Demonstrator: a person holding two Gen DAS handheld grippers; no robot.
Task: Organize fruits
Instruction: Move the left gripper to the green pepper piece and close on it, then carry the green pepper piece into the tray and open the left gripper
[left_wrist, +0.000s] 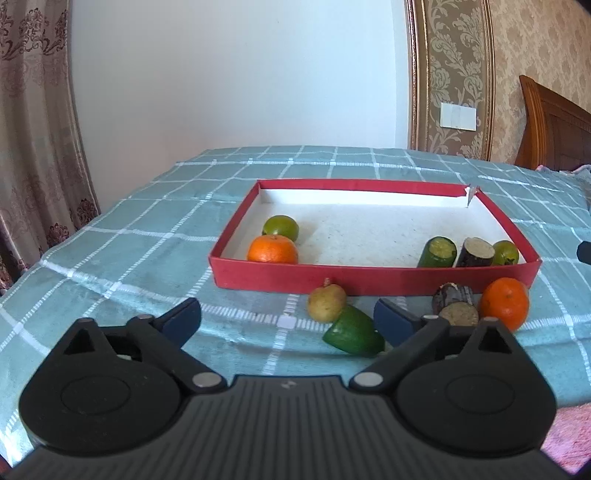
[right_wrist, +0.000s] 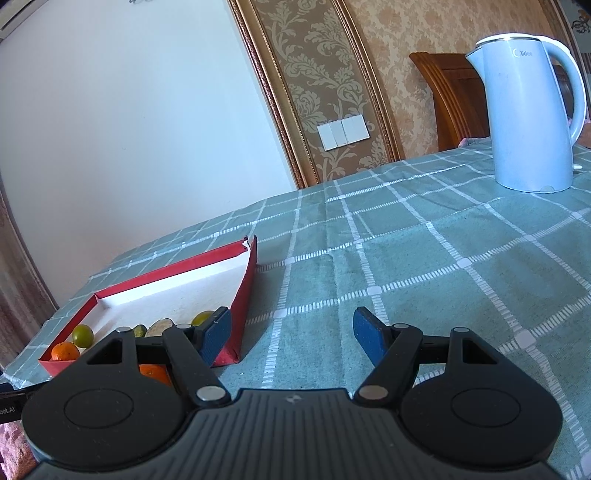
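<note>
Tablecloth (left_wrist: 110, 258) | left-only: pear (left_wrist: 327, 303) | right-only: kettle (right_wrist: 528, 110) | both grippers' fingers apart, empty

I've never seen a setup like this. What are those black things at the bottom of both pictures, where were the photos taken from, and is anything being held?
They are hand-held tongs, one in each of a person's hands, each with a camera looking along its two blue-padded fingers. One picture comes from the left tongs, the other from the right tongs. Both stand open and hold nothing. On the checked tablecloth lies a red box with some fruit already inside. In front of it wait a pear, a green piece, a dark cut piece and an orange. A white kettle stands further off.
</note>
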